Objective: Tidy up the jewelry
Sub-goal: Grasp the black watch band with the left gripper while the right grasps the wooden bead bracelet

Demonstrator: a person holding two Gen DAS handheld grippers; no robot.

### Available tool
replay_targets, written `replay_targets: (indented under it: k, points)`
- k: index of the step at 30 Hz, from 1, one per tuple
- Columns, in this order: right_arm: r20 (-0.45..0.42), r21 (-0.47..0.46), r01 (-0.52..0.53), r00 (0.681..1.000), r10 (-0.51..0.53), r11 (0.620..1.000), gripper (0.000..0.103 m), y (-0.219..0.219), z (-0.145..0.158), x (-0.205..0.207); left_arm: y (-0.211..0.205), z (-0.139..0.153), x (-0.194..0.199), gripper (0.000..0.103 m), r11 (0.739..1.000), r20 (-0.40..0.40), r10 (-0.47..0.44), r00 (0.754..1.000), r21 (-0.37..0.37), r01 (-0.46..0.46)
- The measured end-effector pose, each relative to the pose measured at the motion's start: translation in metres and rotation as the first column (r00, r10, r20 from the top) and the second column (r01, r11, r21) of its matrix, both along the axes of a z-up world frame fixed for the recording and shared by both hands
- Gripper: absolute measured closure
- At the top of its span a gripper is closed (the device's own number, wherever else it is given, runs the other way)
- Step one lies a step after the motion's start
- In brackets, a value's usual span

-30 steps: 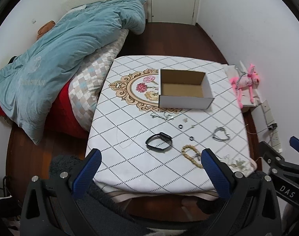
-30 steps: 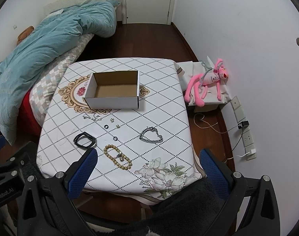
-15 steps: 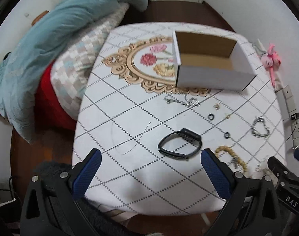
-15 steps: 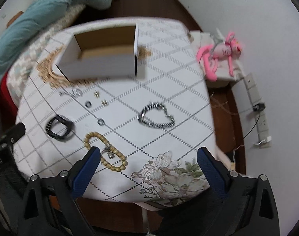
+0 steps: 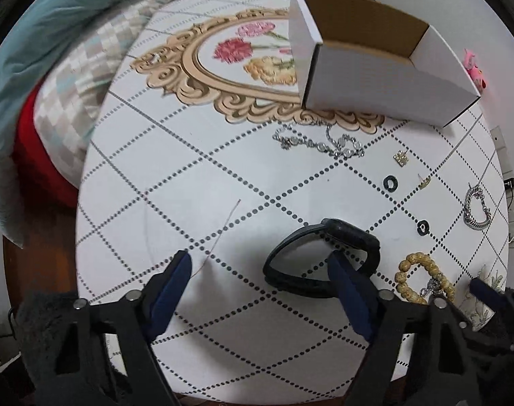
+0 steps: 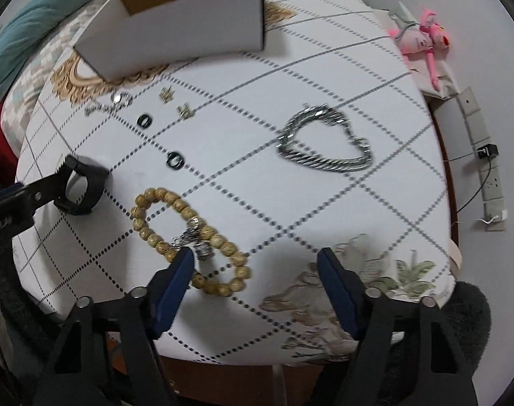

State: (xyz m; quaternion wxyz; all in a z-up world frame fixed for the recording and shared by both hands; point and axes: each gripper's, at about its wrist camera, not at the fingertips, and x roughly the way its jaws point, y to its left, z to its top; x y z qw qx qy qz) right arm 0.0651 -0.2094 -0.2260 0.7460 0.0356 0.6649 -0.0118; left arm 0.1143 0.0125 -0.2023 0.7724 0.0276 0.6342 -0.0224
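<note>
Both grippers point nearly straight down over the table, jaws apart but just been closing. Left gripper: right finger tip sits inside the black watch band loop, nothing clamped. Right gripper: left finger overlaps the wooden bead bracelet, hiding part; contact unclear. Open white box at the far side, interior mostly hidden. Silver chain bracelet lies apart.

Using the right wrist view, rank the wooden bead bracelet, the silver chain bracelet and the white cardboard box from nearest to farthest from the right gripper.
From the right gripper:
1. Wooden bead bracelet, at its left finger, nearest.
2. Silver chain bracelet, mid-table, ahead and slightly right.
3. White cardboard box, at the far end, up and left.
</note>
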Motion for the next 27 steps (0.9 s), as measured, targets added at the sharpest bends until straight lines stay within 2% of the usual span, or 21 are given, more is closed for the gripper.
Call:
replay_targets:
  k: [3, 6, 7, 10, 11, 14, 17, 27]
  points:
    - [0.015, -0.031, -0.028, 0.999, 0.029, 0.999, 0.037, 0.009, -0.002, -0.001, 0.000, -0.006, 0.001, 0.026, 1.000, -0.007, -0.006, 1.000, -0.008, 0.005]
    - [0.036, -0.045, -0.050, 0.998, 0.052, 0.998, 0.046, 0.016, -0.001, -0.002, -0.001, -0.012, 0.001, 0.039, 1.000, -0.018, -0.014, 1.000, -0.018, 0.013]
    - [0.041, -0.046, -0.056, 0.997, 0.058, 0.997, 0.049, 0.017, -0.002, -0.001, -0.001, -0.013, 0.001, 0.046, 1.000, -0.021, -0.015, 1.000, -0.021, 0.015]
    - [0.059, -0.048, -0.064, 0.996, 0.067, 0.997, 0.056, 0.020, 0.000, -0.003, -0.003, -0.012, 0.003, 0.058, 1.000, -0.007, -0.024, 1.000, -0.020, 0.024]
    - [0.062, -0.048, -0.065, 0.996, 0.068, 0.997, 0.060, 0.022, 0.001, -0.003, -0.003, -0.011, 0.002, 0.068, 0.999, -0.002, -0.027, 1.000, -0.022, 0.027]
    - [0.075, -0.052, -0.063, 0.995, 0.067, 0.997, 0.072, 0.022, 0.007, -0.003, -0.004, -0.009, 0.004, 0.085, 0.999, 0.006, -0.038, 0.999, -0.023, 0.038]
    - [0.084, -0.055, -0.061, 0.994, 0.066, 0.997, 0.081, 0.022, 0.008, 0.000, -0.005, -0.009, 0.009, 0.096, 0.999, 0.011, -0.050, 0.999, -0.017, 0.050]
    - [0.107, -0.056, -0.051, 0.993, 0.057, 0.997, 0.082, 0.020, 0.007, 0.000, -0.001, -0.010, 0.001, 0.100, 0.999, 0.026, -0.050, 0.998, -0.013, 0.050]
